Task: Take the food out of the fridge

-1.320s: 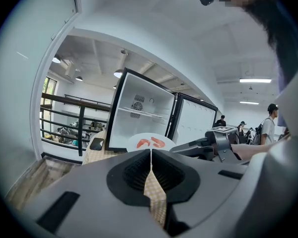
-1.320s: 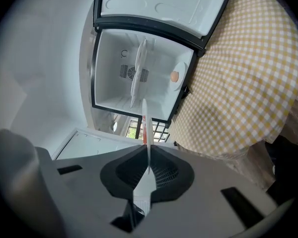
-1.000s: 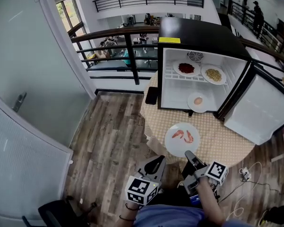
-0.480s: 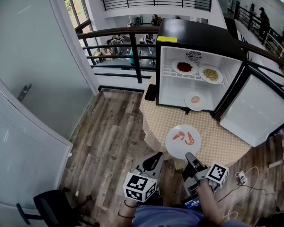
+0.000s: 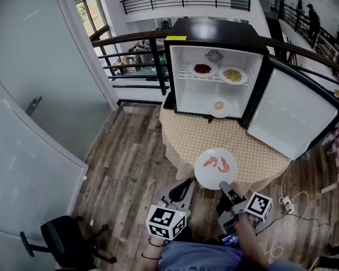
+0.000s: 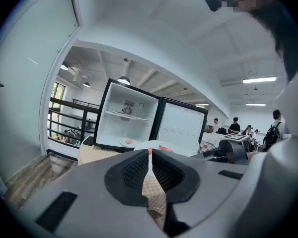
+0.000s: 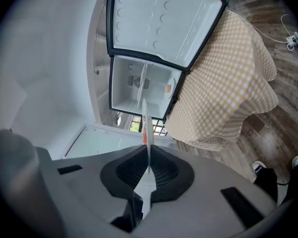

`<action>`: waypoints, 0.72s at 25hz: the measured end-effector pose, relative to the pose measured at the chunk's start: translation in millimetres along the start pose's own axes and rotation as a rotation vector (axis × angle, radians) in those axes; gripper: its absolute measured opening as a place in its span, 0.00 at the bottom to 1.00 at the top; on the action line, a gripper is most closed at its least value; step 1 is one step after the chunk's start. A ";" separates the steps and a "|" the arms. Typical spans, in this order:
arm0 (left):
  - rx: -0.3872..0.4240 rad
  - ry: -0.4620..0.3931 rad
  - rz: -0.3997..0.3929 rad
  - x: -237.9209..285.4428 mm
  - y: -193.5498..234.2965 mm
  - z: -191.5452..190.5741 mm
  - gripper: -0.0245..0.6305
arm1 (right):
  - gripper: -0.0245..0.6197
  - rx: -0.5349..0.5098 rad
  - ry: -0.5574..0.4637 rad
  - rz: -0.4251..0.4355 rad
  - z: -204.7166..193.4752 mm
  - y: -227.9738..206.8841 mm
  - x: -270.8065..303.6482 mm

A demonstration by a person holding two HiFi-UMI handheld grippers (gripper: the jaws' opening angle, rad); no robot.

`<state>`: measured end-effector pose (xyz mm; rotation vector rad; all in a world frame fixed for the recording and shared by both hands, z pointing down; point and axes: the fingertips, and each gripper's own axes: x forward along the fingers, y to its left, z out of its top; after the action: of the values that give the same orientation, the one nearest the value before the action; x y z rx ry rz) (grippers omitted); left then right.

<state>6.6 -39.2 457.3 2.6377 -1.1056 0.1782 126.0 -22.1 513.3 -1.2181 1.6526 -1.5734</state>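
A white plate of shrimp (image 5: 216, 168) hangs over the front edge of the round table with a yellow checked cloth (image 5: 254, 151). My left gripper (image 5: 187, 184) is shut on its near left rim and my right gripper (image 5: 225, 186) on its near right rim. In the left gripper view the plate (image 6: 161, 144) shows just past the shut jaws (image 6: 149, 155). The right gripper view has the plate (image 7: 144, 118) edge-on between the jaws (image 7: 146, 145). The black fridge (image 5: 214, 33) stands open. A red dish (image 5: 202, 69) and a yellow dish (image 5: 233, 75) sit on its shelf, and a third plate (image 5: 218, 106) on its floor.
The fridge door (image 5: 291, 114) swings out to the right over the table. A black railing (image 5: 130, 44) runs behind, and a white wall with a door (image 5: 28, 112) is on the left. An office chair (image 5: 62, 241) stands at the lower left; a power strip and cables (image 5: 285, 201) lie at the right.
Both grippers have drawn back from the fridge with the shrimp plate between them. The table and fridge now sit farther off, and the plate has come to the table's front edge.
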 end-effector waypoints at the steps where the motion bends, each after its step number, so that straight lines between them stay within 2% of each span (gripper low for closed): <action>1: -0.001 0.001 0.002 -3.5 -9.8 -3.8 0.07 | 0.08 0.000 0.001 0.001 -0.7 -2.2 -9.9; 10: 0.019 0.012 -0.005 -35.8 -91.6 -34.0 0.07 | 0.08 0.008 0.016 0.027 -14.9 -20.0 -88.1; 18: 0.043 0.019 0.005 -68.2 -132.6 -49.4 0.07 | 0.08 0.009 0.031 0.052 -37.7 -23.9 -133.3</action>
<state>53.2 110.8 462.6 2.6654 -1.1142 0.2300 157.6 114.8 516.9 -1.1427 1.6818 -1.5735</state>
